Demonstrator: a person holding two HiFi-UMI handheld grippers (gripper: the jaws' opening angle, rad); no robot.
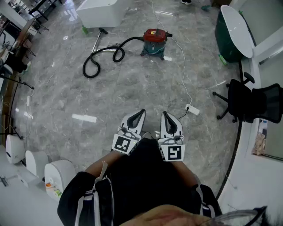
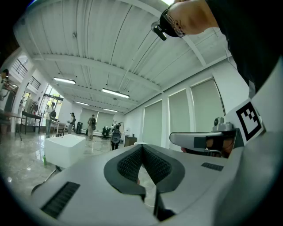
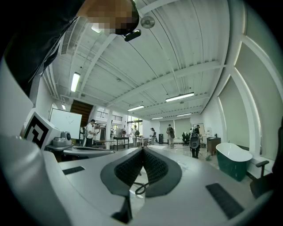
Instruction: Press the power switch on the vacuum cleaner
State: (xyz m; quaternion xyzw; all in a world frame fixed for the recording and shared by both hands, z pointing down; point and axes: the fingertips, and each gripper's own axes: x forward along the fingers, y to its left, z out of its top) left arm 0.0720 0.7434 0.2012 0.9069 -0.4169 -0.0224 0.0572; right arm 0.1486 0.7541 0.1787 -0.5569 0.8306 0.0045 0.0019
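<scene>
This is a large open hall, part office and part test lab. A polished grey marble floor [image 1: 132,92] spreads wide around the vacuum cleaner [image 1: 154,42], with a green bathtub [image 1: 226,44] and a black office chair [image 1: 247,101] to its right and a white plinth [image 1: 99,13] to its left. Overhead runs a white ribbed ceiling [image 3: 185,57] with strip lights [image 3: 179,97], and farther off people [image 3: 170,136] stand about near a whiteboard [image 3: 65,122] and tall blinded windows [image 2: 177,117].
</scene>
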